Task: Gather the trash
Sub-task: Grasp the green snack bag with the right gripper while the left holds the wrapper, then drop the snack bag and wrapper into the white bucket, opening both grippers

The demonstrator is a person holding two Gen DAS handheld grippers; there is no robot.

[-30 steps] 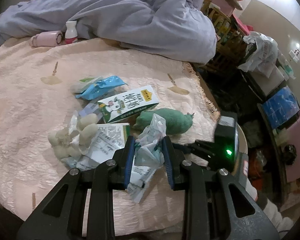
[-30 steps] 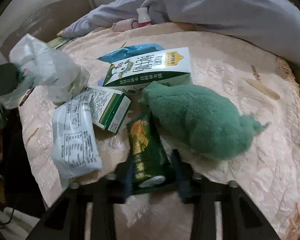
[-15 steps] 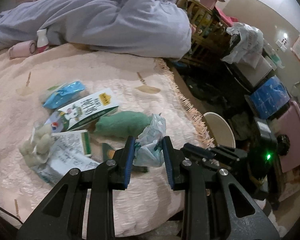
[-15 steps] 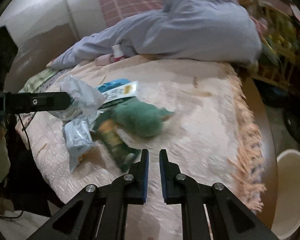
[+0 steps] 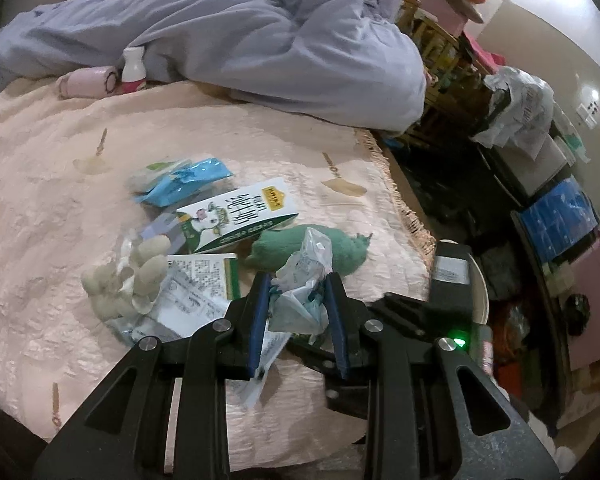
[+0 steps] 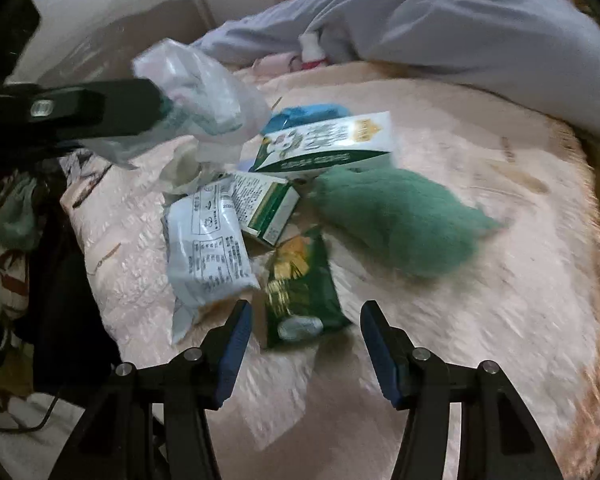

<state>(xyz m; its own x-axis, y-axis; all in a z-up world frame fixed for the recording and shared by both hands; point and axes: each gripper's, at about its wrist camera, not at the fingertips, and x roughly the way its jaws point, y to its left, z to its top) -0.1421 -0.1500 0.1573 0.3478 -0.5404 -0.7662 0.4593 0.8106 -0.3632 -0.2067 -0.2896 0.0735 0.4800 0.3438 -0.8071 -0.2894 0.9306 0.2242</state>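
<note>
My left gripper is shut on a crumpled clear plastic bag and holds it above the bedspread; the bag also shows in the right wrist view. My right gripper is open and empty, its fingers on either side of the near end of a green snack packet. Trash lies in a pile: a white and green milk carton, a smaller carton, a white printed pouch, a blue wrapper and white puffy pieces.
A green fuzzy cloth lies next to the packet. A grey duvet, a pink roll and a small bottle lie at the back. A white bin rim stands off the bed's fringed right edge. Cluttered shelves and boxes are beyond.
My right gripper, shut and farther back half a second ago, has opened and come down to the green packet. My left gripper has swung back over the pile, still holding the bag.
</note>
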